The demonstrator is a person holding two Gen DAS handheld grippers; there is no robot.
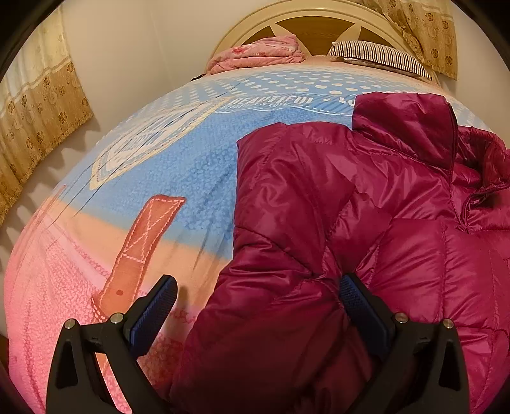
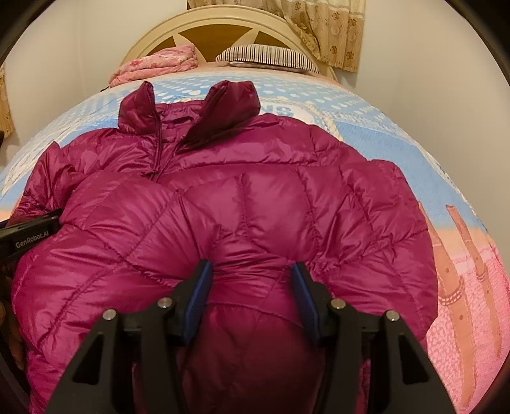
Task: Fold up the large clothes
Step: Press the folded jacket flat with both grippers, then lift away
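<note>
A magenta quilted down jacket [image 2: 255, 197] lies front up on the bed, collar [image 2: 223, 102] toward the headboard, zipper partly open. Its lower part is bunched up toward me. My right gripper [image 2: 251, 286] is shut on a thick fold of the jacket's lower middle, the jaws held apart by the puffy fabric. My left gripper [image 1: 258, 302] is wide open at the jacket's left edge [image 1: 287, 254]: the right finger presses into the fabric, the left finger hangs over the bedsheet. The left gripper's body also shows at the left edge of the right wrist view [image 2: 28, 235].
The bed has a blue and pink printed sheet [image 1: 159, 165]. A folded pink blanket [image 1: 255, 54] and a striped pillow [image 1: 379, 55] lie by the cream headboard [image 2: 210, 25]. Patterned curtains [image 1: 41, 111] hang on both sides. The bed's left edge drops to the floor.
</note>
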